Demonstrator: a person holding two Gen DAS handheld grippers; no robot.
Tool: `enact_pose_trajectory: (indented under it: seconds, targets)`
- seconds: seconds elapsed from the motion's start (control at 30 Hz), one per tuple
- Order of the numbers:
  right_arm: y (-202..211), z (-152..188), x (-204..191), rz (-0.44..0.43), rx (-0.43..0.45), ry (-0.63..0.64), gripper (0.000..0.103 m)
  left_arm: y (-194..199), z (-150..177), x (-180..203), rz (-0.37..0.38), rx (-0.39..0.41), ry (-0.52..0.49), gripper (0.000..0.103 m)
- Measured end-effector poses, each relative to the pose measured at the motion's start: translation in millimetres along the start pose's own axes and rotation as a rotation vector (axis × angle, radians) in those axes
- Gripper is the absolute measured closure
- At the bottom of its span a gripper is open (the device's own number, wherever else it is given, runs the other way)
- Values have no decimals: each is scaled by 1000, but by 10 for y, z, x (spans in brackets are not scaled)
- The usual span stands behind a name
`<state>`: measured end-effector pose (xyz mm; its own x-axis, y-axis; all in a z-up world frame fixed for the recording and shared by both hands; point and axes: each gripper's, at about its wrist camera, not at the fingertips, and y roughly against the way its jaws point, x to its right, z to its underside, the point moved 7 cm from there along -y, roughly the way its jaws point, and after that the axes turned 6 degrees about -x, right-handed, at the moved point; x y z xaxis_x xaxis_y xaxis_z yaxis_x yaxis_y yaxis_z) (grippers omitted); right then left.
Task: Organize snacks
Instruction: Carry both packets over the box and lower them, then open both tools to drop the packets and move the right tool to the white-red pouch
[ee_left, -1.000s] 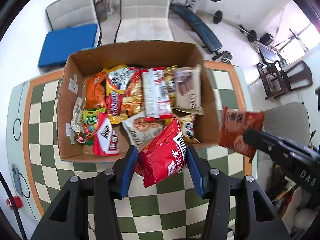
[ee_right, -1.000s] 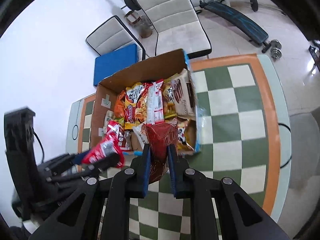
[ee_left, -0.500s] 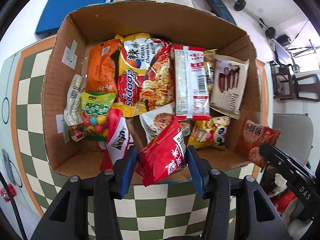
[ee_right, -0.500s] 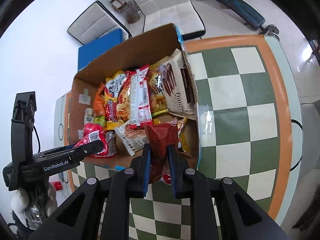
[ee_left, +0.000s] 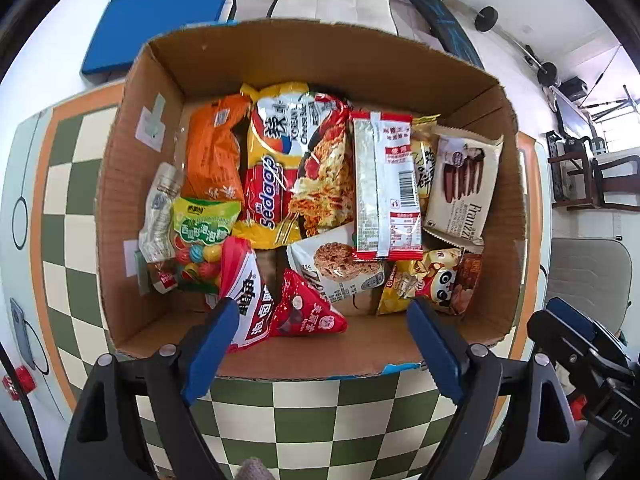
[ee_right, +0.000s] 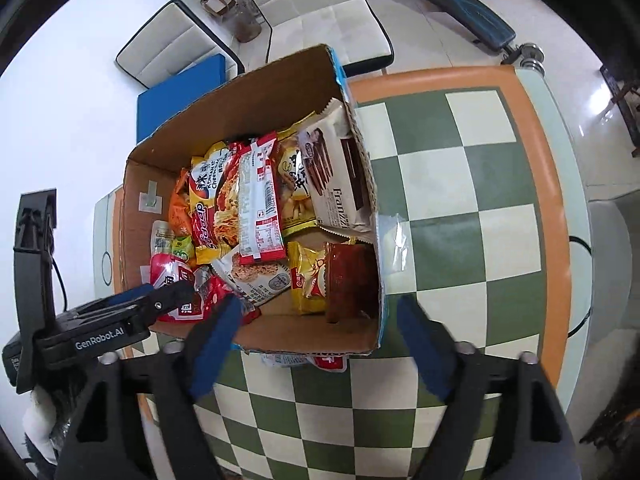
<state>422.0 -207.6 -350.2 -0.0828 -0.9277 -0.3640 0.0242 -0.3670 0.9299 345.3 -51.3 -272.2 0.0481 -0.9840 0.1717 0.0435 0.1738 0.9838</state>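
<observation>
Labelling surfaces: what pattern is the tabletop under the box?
Green-and-cream checkerboard tabletop with an orange border; clearest in the right wrist view.

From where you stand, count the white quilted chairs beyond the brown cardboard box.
2. One white quilted chair stands behind the brown cardboard box; the other is farther left, next to a blue flat pad. Others may sit outside view.

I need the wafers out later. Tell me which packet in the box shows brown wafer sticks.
The beige Franzzi packet against the box's right wall; the other packets are mostly red, yellow, orange or green.
</observation>
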Motion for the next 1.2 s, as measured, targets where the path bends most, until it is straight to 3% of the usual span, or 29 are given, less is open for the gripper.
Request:
enact_pose_trajectory:
  seconds: [0.13, 0.23, 0.43, 0.47, 0.53, 0.57, 0.87, 0.9, 0.97, 1.1, 1.17, 1.2]
  targets:
    - [68, 39, -92, 19, 24, 30, 15, 101, 96, 49, 12, 32, -13, 17]
    - [90, 192, -178, -41, 36, 30, 15, 172, 257, -13, 17, 71, 10, 17]
    - [-162, 721, -69, -100, 49, -39, 15, 153, 749, -314, -88, 159, 91, 17]
    - [-277, 811, -26, -106, 39, -52, 17, 119, 847, -375, -108, 173, 107, 17]
    - [-525, 922, 35, -136, 9, -74, 41, 29, 970, -456, -149, 189, 123, 17]
    - [-648, 942, 59, -139, -3, -82, 46, -38, 1015, -486, -171, 186, 126, 17]
    - [-1443, 876, 258, -153, 3, -152, 58, -575, 1286, -718, -182, 110, 192, 17]
    - [-1429, 894, 240, -149, 31, -141, 58, -609, 1301, -732, -174, 106, 197, 17]
    - [-1507, 1010, 138, -181, -14, -103, 65, -678, 1334, -768, -181, 94, 201, 17]
    - [-1643, 1298, -128, -224, -119, -7, 66, -744, 1391, -838, -188, 82, 204, 17]
    - [-1578, 1371, -235, -186, -115, 83, 65, -753, 1440, -897, -196, 83, 210, 17]
    - [-1547, 1369, -272, -141, -103, 139, 58, -763, 1449, -924, -202, 82, 210, 17]
